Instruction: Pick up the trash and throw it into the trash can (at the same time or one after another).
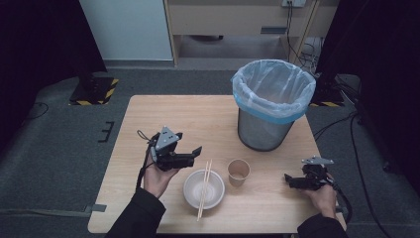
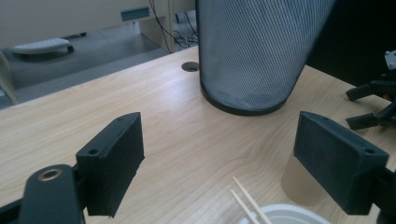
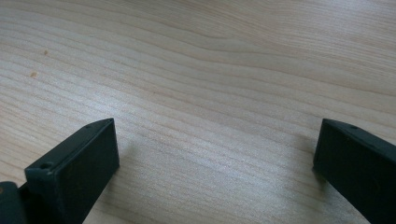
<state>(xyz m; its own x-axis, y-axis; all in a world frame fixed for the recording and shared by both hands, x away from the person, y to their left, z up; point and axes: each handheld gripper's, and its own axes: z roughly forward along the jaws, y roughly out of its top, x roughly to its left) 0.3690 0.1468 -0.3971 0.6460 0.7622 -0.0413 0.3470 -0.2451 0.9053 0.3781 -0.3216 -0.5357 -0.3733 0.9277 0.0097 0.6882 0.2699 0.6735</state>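
Observation:
A white bowl [image 1: 203, 189] sits near the table's front edge with a pair of wooden chopsticks [image 1: 204, 186] lying across it. A brown paper cup [image 1: 238, 172] stands just to its right. My left gripper [image 1: 195, 156] is open, held above the table just left of the bowl, pointing right. In the left gripper view the jaws [image 2: 233, 168] stand wide apart; the chopsticks [image 2: 245, 200], bowl rim [image 2: 285, 215] and cup [image 2: 296, 184] lie low ahead. My right gripper [image 1: 288, 180] is open, low over bare wood at the front right, its jaws [image 3: 215, 172] apart with nothing between them.
A black mesh bin [image 1: 274, 104] with a pale blue liner stands at the table's back right and looms in the left gripper view [image 2: 252, 51]. The wooden table [image 1: 163, 114] has bare room at its back left. A cable hole [image 2: 190, 66] lies beside the bin.

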